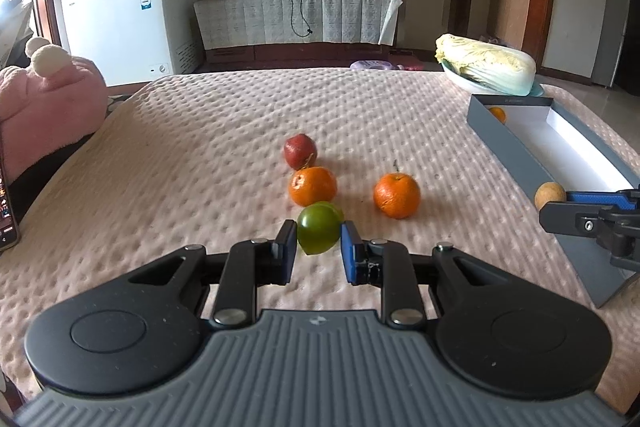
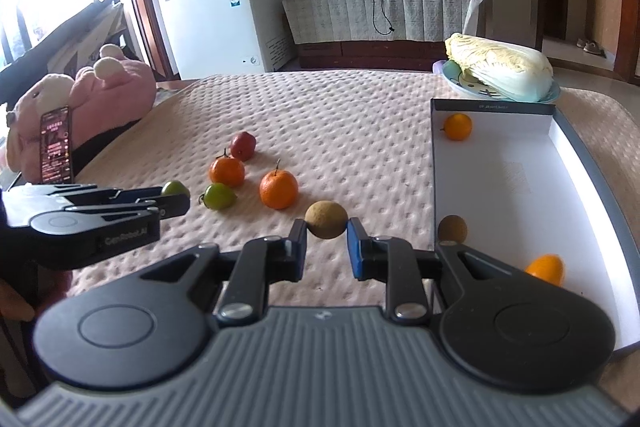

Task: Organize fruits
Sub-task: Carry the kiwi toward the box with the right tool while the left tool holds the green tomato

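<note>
Right up close, the right gripper has its blue pads pinched on a brown fruit, the round thing caught at their very tips, just to the left of the grey box and near its front corner. Over on the other side, the left gripper has a green fruit between its pads; its jaws stand only narrowly apart, touching the fruit or all but, and whether it is lifted off the quilted cover I cannot tell. So both hands are loaded, mid-collection! Inside the box: a small orange at the far corner, another brown fruit by the near left wall, and an orange one half hidden behind the gripper body. Left of the box on the cover wait two mandarins, a red fruit beyond them and a second green fruit nearer. My read: the brown fruit goes next, and that calls for a rise over the box's left wall, a short carry rightward, then a gentle release low over the white floor, since it looks ready to roll. The left hand has the longer trip, right across the cover toward the box.
</note>
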The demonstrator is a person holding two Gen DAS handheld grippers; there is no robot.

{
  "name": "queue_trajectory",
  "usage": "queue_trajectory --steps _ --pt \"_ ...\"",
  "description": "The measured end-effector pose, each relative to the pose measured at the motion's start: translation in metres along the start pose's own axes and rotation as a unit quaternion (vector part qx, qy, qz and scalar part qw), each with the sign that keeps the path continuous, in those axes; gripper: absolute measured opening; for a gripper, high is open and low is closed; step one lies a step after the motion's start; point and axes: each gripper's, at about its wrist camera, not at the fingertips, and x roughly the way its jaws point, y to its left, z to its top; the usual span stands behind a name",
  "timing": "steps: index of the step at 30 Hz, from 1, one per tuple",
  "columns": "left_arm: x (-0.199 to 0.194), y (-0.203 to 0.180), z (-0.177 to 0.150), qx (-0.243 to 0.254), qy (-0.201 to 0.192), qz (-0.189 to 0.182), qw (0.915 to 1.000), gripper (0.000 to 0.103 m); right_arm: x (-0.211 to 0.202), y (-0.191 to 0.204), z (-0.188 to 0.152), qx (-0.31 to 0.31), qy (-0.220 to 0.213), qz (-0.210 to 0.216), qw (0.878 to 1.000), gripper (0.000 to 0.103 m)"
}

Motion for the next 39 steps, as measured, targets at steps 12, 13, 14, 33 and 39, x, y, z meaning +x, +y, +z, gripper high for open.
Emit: queue_trajectory --steps 12,13,14,33,39 --pt "0.006 -0.017 0.003 0.012 0.002 -0.01 0.9999 0.028 -0.006 -0.012 0.002 0.018 -0.01 0.003 1.0 0.024" --pt "0.006 -0.018 0.003 0.014 0.001 -0.011 0.9998 0.028 -0.007 -0.012 0.002 0.016 -0.011 0.004 1.0 0.024" --pt "0.006 -0.018 0.003 0.014 0.001 -0.012 0.9998 0.028 -0.007 -0.012 0.002 0.015 -0.011 0.006 1.0 0.024" --pt "0.008 -0.035 0.005 0.022 -0.002 -0.021 0.9995 0.028 -0.018 -0.028 0.004 0.025 -0.022 0.006 0.999 0.024" --pt "0.009 -0.047 0.005 0.029 -0.004 -0.029 0.9992 0.028 -0.024 -0.038 0.005 0.034 -0.03 0.002 0.999 0.024"
